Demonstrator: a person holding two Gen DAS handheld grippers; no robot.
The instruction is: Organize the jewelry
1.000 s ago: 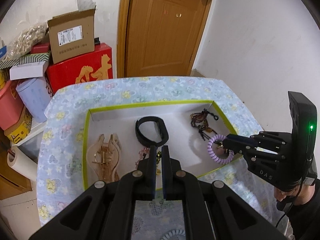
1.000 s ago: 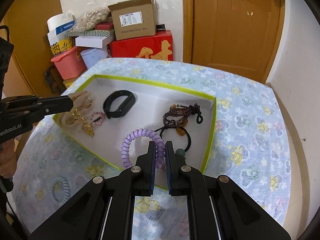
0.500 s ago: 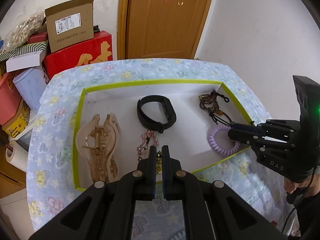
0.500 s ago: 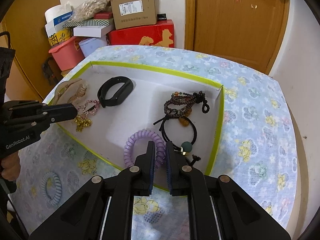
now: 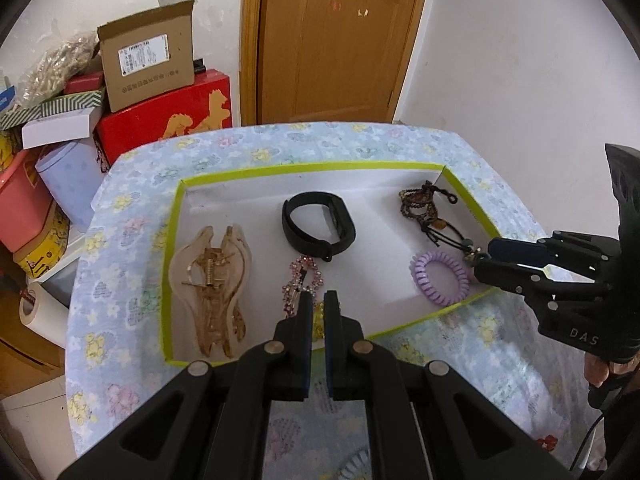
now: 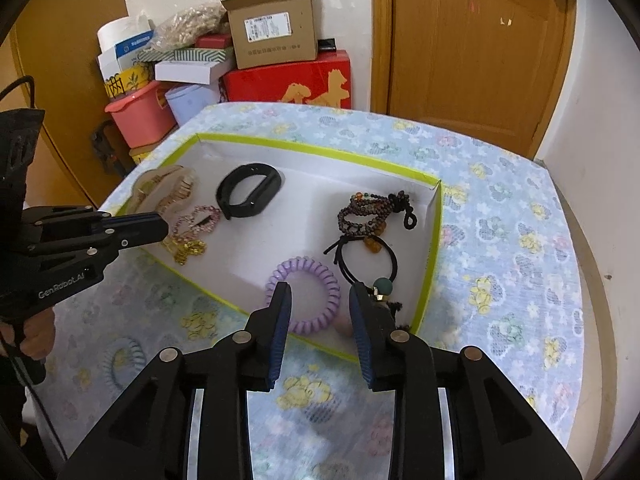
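Observation:
A white tray with a green rim (image 5: 304, 168) (image 6: 316, 148) sits on the flowered table. In it lie a purple coil hair tie (image 5: 439, 278) (image 6: 304, 294), a black band (image 5: 318, 229) (image 6: 248, 195), a beaded bracelet (image 5: 420, 204) (image 6: 370, 210), a black hair tie with a bead (image 6: 370, 260), a pink rhinestone clip (image 5: 300, 286) (image 6: 198, 220) and a tan claw clip (image 5: 212, 280) (image 6: 168, 188). My right gripper (image 6: 320, 300) (image 5: 482, 260) is open just behind the purple tie, which lies free. My left gripper (image 5: 318, 304) (image 6: 160, 226) is shut and empty at the tray's near edge.
A blue coil hair tie (image 6: 120, 360) lies on the tablecloth outside the tray, at the left in the right wrist view. Stacked boxes (image 5: 160, 80) (image 6: 280, 40), a pink bin (image 6: 140, 116) and a wooden door (image 5: 336, 40) stand behind the table.
My right gripper lowered the purple hair tie into the tray and opened, letting it go. The left gripper stayed shut while its view drew slightly back and up.

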